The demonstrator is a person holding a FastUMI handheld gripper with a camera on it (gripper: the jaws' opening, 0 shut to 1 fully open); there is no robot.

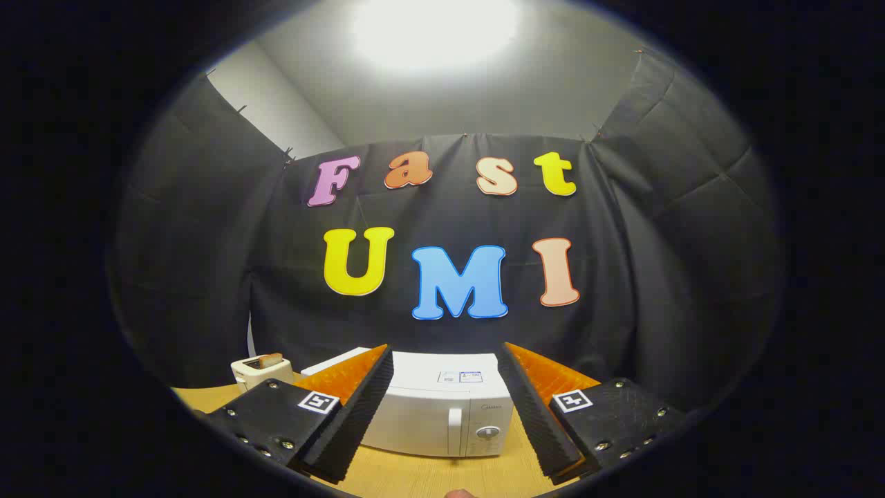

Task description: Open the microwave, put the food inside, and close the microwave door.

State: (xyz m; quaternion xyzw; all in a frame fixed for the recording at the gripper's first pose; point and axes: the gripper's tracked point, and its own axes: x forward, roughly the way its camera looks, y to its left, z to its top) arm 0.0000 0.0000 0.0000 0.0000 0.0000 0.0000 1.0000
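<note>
The gripper (446, 360) hangs above the near part of the wooden desk (429, 477) with its two fingers spread wide apart and nothing between the pads; a square marker tag sits on the base of each finger. Just ahead of the fingers, and seen through the gap between them, the white microwave (442, 411) stands on the desk with its door shut, its front turned toward the gripper. The upright door handle (454, 431) runs down the right part of the front, and a round control knob (488, 432) sits just to the right of it; a small label is stuck on the top panel. Off to the left of the microwave, toward the desk's far left corner and beyond the left finger, a small pale toaster (261, 370) holds a slice of toast (265, 360) standing up in its slot. Behind all of it the black cloth wall (622, 277) of the booth closes the back, and a bright ceiling light glares overhead.
</note>
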